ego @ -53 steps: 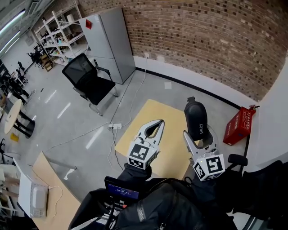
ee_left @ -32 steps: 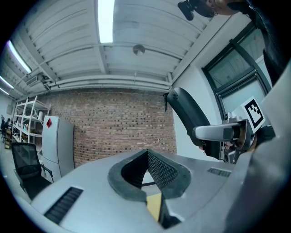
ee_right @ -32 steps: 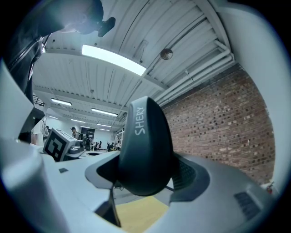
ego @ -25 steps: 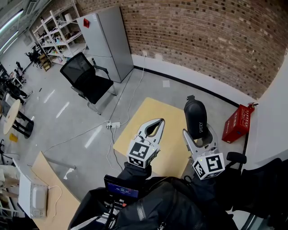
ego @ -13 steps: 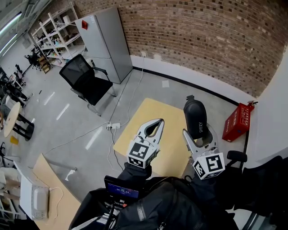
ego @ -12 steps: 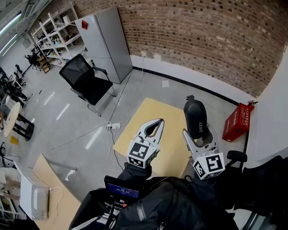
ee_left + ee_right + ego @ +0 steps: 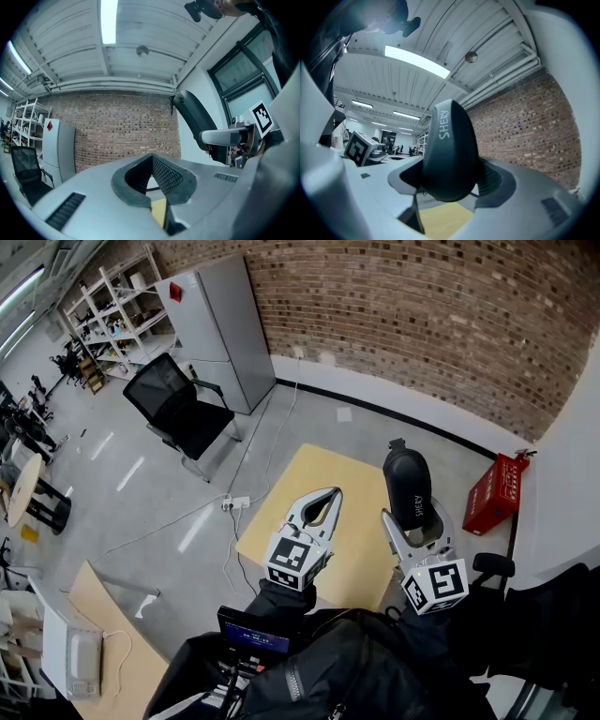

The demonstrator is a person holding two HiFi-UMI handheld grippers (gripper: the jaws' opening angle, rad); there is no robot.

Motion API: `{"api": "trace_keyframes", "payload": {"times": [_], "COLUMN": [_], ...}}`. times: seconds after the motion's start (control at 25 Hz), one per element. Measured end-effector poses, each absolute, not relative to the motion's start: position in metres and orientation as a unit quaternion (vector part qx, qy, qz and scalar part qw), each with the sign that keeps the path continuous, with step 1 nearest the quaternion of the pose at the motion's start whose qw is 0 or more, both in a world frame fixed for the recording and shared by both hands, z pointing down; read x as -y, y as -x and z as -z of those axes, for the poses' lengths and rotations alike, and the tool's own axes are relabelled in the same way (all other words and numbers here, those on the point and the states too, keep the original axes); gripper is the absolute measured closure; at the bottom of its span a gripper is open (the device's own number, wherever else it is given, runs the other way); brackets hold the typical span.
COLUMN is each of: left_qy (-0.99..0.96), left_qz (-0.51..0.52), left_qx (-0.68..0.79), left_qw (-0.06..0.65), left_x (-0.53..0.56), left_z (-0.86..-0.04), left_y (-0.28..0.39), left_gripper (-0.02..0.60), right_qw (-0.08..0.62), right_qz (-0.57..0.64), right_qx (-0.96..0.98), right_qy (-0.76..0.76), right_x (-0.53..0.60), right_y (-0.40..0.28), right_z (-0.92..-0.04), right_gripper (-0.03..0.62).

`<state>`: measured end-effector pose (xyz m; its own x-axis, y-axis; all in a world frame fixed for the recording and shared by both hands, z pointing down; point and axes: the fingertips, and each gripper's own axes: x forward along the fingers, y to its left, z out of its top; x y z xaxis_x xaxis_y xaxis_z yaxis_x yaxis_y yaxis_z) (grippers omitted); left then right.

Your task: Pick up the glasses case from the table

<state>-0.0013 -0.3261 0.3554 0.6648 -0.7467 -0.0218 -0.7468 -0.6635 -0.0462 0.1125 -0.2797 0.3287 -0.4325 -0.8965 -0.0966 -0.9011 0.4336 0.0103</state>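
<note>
Fingers of the left gripper (image 7: 332,495) are pressed together at their tips, with only the hollow between the ribbed pads showing and nothing caught in it. It hangs idle beside its partner, and I judge it is kept there simply to stay out of the way, since the job needs one grip only. Below and beyond both pairs of fingers lies the yellow tabletop (image 7: 309,486), bare where it can be seen.

To the right, the right gripper (image 7: 415,514) has the glasses case (image 7: 408,482) clamped between its fingers, which are spread just as wide as the case's body and bear on both its flanks. The case stands upright, gripped low down, so most of its dark rounded shell rises above the fingertips, with white lettering (image 7: 443,124) running up its face. Holding it near the bottom looks like the result of closing on whichever end was reachable. Seen from the right gripper view, the case's lower end floats over the tabletop without touching it, so the pick-up appears done: the case is in the air, carried by the right fingers alone.
</note>
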Motion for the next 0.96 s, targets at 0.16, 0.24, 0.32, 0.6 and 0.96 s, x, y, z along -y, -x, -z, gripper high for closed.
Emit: {"api": "trace_keyframes", "payload": {"times": [0.16, 0.24, 0.32, 0.6, 0.96], "left_qy": [0.912, 0.913, 0.913, 0.913, 0.914], "left_qz": [-0.001, -0.001, -0.001, 0.002, 0.002], "left_qx": [-0.409, -0.408, -0.407, -0.406, -0.404], "left_qw": [0.026, 0.026, 0.026, 0.024, 0.022], "left_x": [0.3259, 0.3242, 0.3229, 0.3232, 0.3217], "left_z": [-0.3553, -0.3546, -0.3541, -0.3576, -0.3581], "left_y": [0.0037, 0.0033, 0.0029, 0.0059, 0.0059], "left_gripper": [0.581, 0.581, 0.581, 0.581, 0.581], "right_qw": [0.037, 0.038, 0.038, 0.037, 0.035], "right_qz": [-0.031, -0.031, -0.031, -0.029, -0.024], "right_qx": [-0.845, -0.845, -0.844, -0.843, -0.841], "right_qy": [0.532, 0.533, 0.534, 0.535, 0.539], "right_x": [0.2787, 0.2769, 0.2757, 0.2759, 0.275], "right_y": [-0.1103, -0.1107, -0.111, -0.1081, -0.109], "right_z": [-0.3283, -0.3279, -0.3277, -0.3306, -0.3335], "right_gripper": [0.264, 0.264, 0.264, 0.264, 0.264]}}
